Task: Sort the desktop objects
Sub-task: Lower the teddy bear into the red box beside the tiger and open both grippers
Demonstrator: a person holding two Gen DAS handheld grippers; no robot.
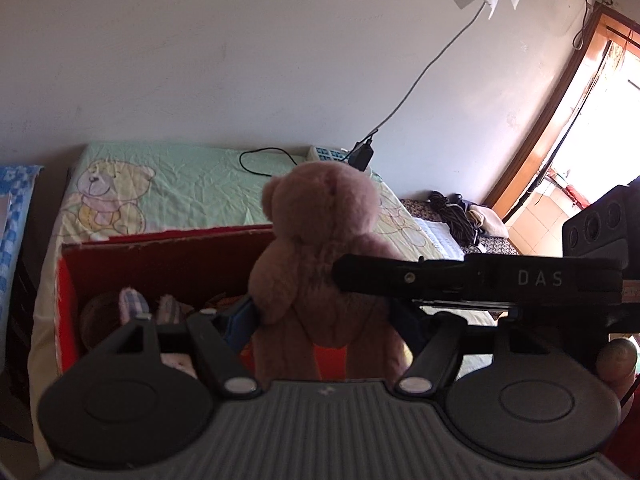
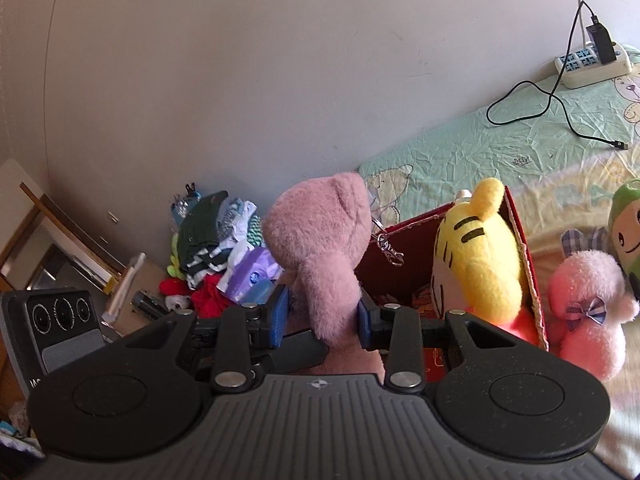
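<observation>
Both pairs of blue-padded fingers (image 2: 283,309) are clenched on the same pink teddy bear (image 1: 320,264). From the left wrist view, the left gripper (image 1: 320,320) squeezes the bear around its lower body, and the right gripper (image 1: 460,278) reaches in from the right to its side. The right wrist view shows the right gripper (image 2: 323,316) pinching a limb or lower part of the bear (image 2: 320,248), which sits upright and lifted just in front of the red cardboard box (image 1: 168,252).

Just beyond the bear, the box (image 2: 532,280) already holds a yellow striped tiger plush (image 2: 480,264) and some other soft toys. Beside it on the bed lie a pink plush with a checked bow (image 2: 588,300) and a green-capped toy (image 2: 626,224). Farther back, a power strip (image 2: 592,64) with a black cable rests on the sheet (image 1: 192,176).

My guess is the bear is on its way into the box. The next move calls for carrying it over the near wall, lowering it into a free gap, and loosening both grips together.
</observation>
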